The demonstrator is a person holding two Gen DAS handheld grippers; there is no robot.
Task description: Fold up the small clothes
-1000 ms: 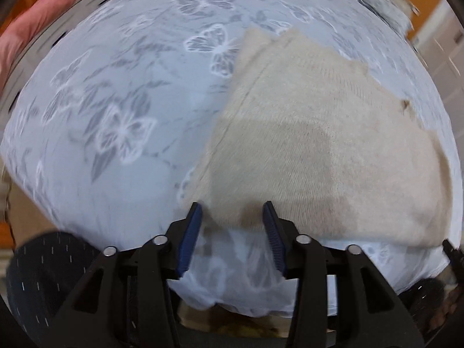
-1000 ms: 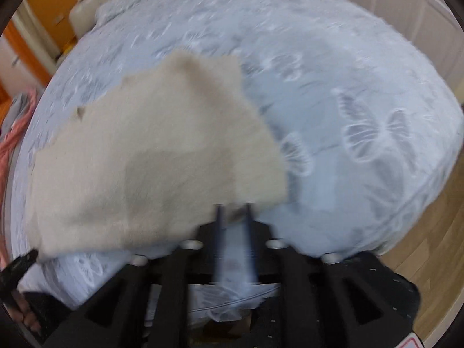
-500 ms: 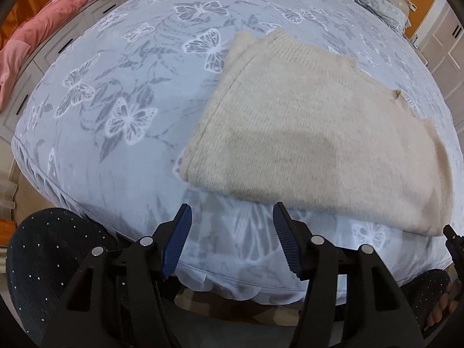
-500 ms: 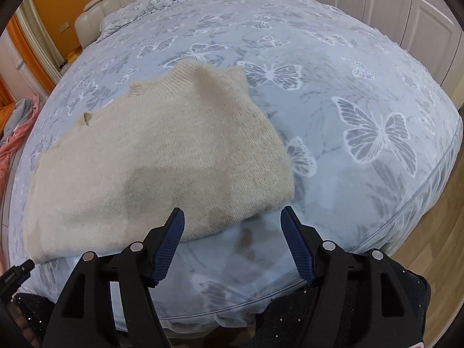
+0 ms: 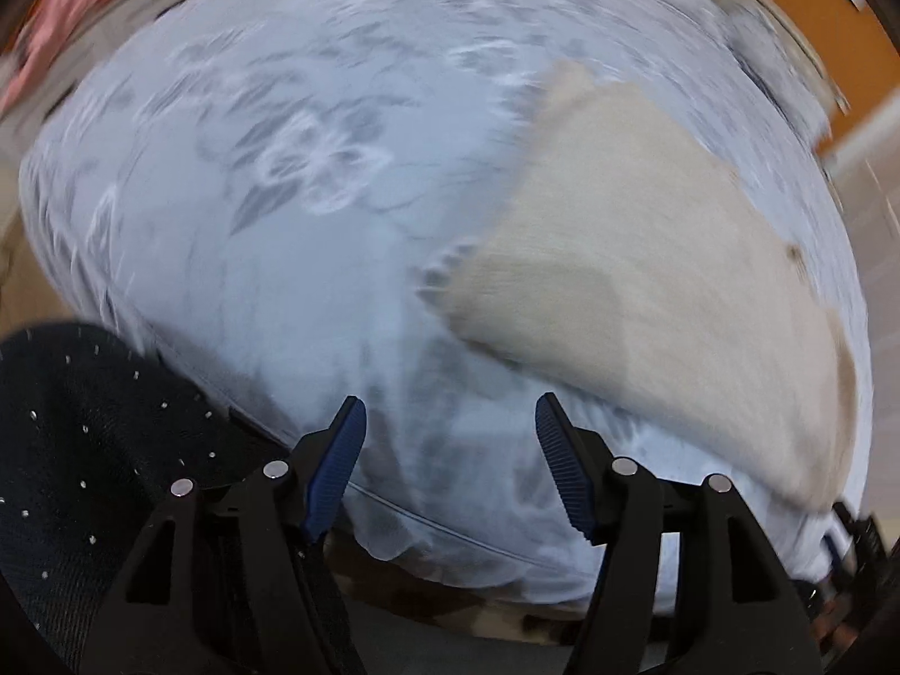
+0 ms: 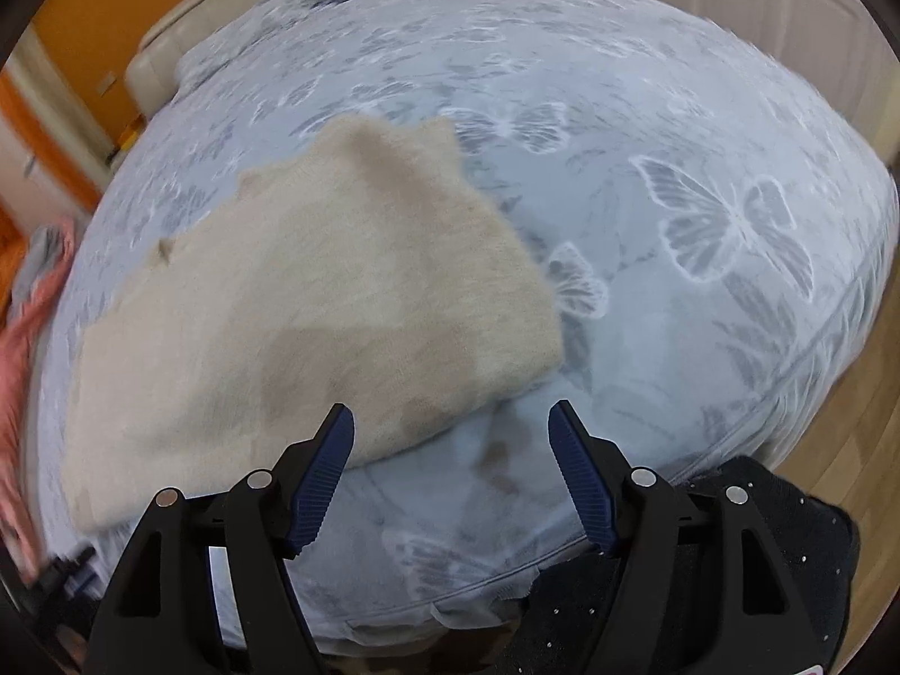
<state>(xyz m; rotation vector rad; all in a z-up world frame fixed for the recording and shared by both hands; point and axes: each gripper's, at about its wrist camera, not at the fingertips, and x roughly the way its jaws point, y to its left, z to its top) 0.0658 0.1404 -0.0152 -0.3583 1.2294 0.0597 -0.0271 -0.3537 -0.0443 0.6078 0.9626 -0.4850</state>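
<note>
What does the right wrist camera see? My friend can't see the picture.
A cream knitted sweater lies folded on a bed cover printed with butterflies. The right gripper, jaws opening and empty, hovers over the sweater's near edge.

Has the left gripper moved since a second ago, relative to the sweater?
Yes. The left gripper then straddled the cream sweater's near edge; now it hangs over bare bedspread, sweater off to its right, jaws opening with nothing between them.

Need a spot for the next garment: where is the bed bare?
Bare bedspread lies right of the cream sweater in the right wrist view, out to the bed's edge. More lies left of it in the left wrist view. The strip between sweater and near edge is narrow.
</note>
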